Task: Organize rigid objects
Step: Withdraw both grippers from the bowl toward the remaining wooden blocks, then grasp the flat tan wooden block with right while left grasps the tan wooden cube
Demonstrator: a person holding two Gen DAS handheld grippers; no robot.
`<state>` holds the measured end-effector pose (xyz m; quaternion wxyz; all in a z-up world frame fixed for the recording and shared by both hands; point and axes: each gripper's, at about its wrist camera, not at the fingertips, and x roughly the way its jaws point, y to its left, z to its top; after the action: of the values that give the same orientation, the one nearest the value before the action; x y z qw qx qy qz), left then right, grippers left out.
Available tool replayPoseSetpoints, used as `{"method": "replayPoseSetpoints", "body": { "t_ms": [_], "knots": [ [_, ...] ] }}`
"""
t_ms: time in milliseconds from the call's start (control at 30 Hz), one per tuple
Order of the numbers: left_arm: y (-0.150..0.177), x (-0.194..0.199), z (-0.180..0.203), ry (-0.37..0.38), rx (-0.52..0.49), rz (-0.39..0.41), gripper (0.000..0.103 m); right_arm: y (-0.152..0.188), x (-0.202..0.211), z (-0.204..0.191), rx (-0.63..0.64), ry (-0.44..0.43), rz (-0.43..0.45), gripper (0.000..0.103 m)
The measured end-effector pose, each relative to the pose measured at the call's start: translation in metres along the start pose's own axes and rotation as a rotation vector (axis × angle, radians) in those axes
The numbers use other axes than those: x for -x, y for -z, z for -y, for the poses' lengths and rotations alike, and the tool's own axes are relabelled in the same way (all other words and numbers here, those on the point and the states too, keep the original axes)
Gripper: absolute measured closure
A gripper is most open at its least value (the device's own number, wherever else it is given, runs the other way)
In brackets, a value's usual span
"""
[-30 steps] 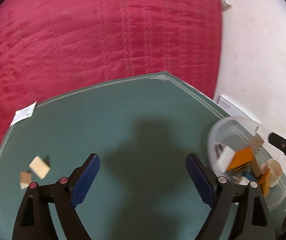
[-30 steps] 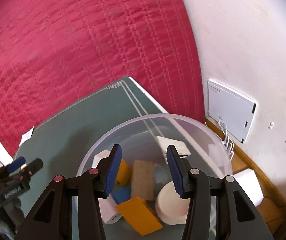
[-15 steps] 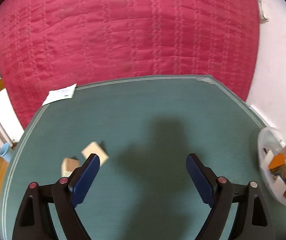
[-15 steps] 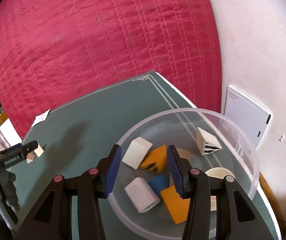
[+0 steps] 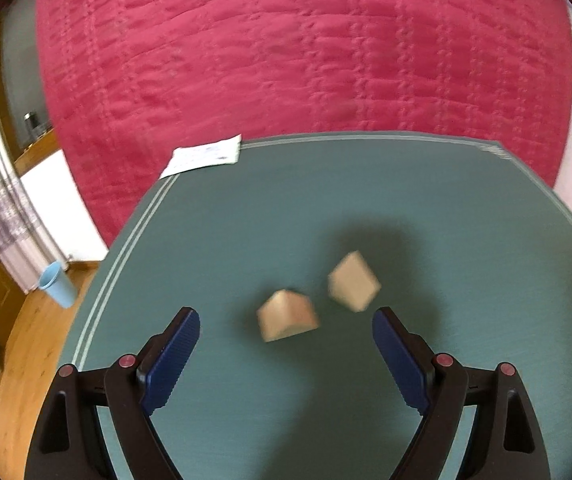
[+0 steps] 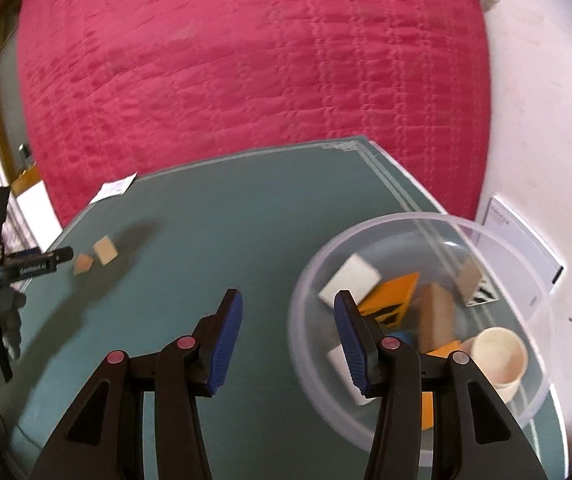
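Green bench [image 5: 325, 208] against a red quilt [image 5: 286, 60]; only the right wrist view shows the clear bowl [image 6: 497, 240] of blocks at the bench's right end; two wooden blocks [image 5: 353, 286] lie blurred ahead of the left gripper [image 5: 286, 344], jaws spread wide, empty; right gripper [image 6: 287, 330] part open, empty, bowl now beside it rather than under it; the blocks were off at the left edge a second ago.

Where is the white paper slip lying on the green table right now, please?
The white paper slip lies at the far left corner of the green table, against the red quilt, well beyond the two wooden blocks.
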<state>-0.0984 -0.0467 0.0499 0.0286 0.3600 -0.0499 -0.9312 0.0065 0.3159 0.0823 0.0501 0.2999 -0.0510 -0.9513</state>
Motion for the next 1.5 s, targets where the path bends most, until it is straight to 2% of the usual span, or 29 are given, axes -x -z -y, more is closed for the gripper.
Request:
{"method": "replayPoseSetpoints", "body": {
  "t_ms": [200,467,767,967,1033,1233,1300,1333,1500],
  "knots": [
    [0.009,-0.015,-0.019,-0.058,-0.025,-0.033,0.012,0.007,-0.013,-0.022,0.04,-0.054,-0.058,0.054],
    [0.009,-0.034,-0.016,-0.065,-0.063,-0.072,0.012,0.011,-0.027,-0.043,0.071,-0.111,-0.122,0.054],
    [-0.002,-0.054,-0.009,-0.083,-0.116,-0.091,0.012,0.004,-0.037,-0.063,0.112,-0.135,-0.148,0.054],
    [-0.01,-0.065,-0.016,-0.062,-0.073,-0.11,0.012,0.003,-0.046,-0.079,0.135,-0.159,-0.168,0.054],
    [-0.01,-0.065,-0.018,-0.043,-0.059,-0.113,0.016,0.002,-0.049,-0.086,0.151,-0.166,-0.173,0.054],
    [-0.011,-0.064,-0.014,0.034,-0.064,-0.103,0.041,-0.002,-0.063,-0.111,0.192,-0.196,-0.191,0.054],
    [-0.01,-0.064,-0.013,0.08,-0.072,-0.099,0.061,-0.003,-0.069,-0.119,0.197,-0.209,-0.2,0.054],
    [-0.01,-0.064,-0.013,0.113,-0.074,-0.099,0.066,-0.003,-0.071,-0.121,0.197,-0.214,-0.203,0.054],
    [-0.011,-0.061,-0.015,0.138,-0.065,-0.085,0.069,-0.007,-0.09,-0.138,0.188,-0.246,-0.238,0.054]
  ]
}}
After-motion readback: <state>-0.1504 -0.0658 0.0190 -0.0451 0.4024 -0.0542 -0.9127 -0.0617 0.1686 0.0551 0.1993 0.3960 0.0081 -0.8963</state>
